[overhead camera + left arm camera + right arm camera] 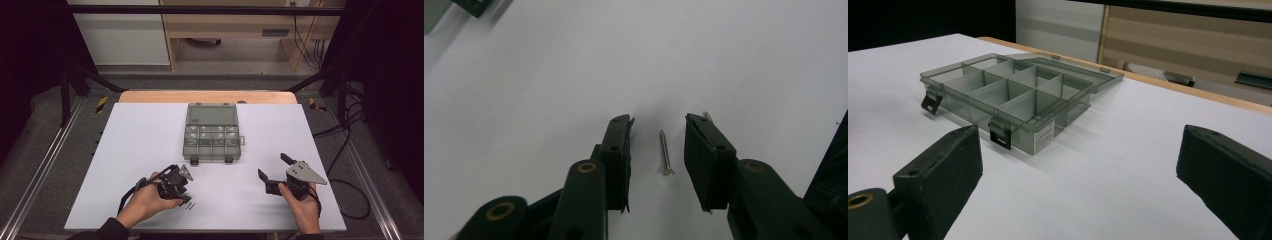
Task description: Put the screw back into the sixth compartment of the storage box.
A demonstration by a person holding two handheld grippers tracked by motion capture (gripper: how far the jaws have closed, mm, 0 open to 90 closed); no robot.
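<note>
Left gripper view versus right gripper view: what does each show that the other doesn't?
Left gripper view: a screw lying on the table between the open left gripper fingers, untouched, and a second screw tip peeking past one finger. Right gripper view: the open organizer box with divided compartments and its lid laid back, ahead of the open right gripper. Both share the white table.

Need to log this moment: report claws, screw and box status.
Left claw open, straddling a screw flat on the table, not touching. Right claw open, empty, facing the open compartment box. Second screw tip beside the left claw's jaw.
</note>
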